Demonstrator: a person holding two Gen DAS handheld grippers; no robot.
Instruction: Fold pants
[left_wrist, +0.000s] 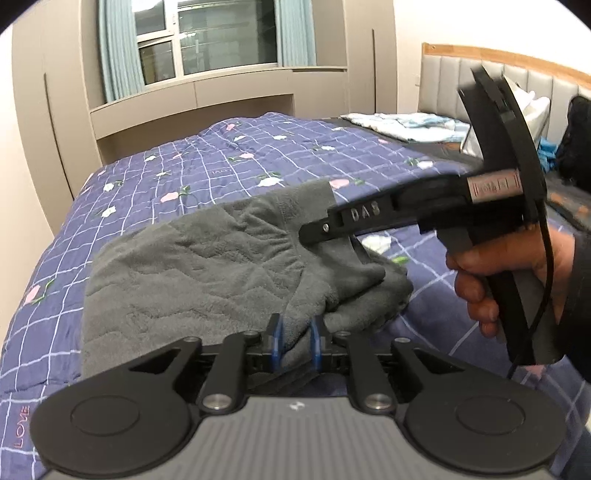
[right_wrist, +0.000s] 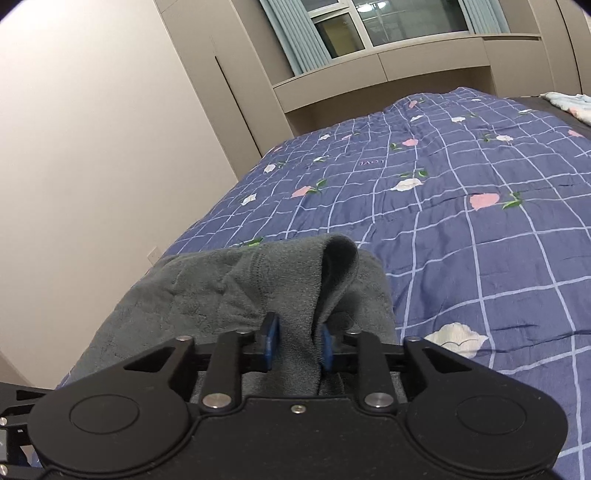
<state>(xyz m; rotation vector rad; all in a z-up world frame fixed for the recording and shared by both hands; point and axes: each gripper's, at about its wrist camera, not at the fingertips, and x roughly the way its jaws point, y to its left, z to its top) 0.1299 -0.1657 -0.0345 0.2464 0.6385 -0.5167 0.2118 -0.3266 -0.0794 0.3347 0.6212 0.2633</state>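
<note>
- The left gripper (left_wrist: 295, 341) pinches a bunched edge of the grey pants (left_wrist: 207, 266) between its blue pads (left_wrist: 275, 341), jaws narrow on the fabric.
- The right gripper (right_wrist: 295, 341) likewise has a thick fold of the pants (right_wrist: 258, 291) between its pads (right_wrist: 271, 341), which appear to press it.
- Two grips on one edge probably let the person lift and carry it over for a fold.
- The pants lie rumpled on the blue flowered quilt (left_wrist: 229, 155).
- Only the left view shows the right gripper from outside, the hand (left_wrist: 495, 273) on its handle, and the headboard (left_wrist: 465, 77).
- The right view alone shows the upstanding cuff-like loop of the pants.
</note>
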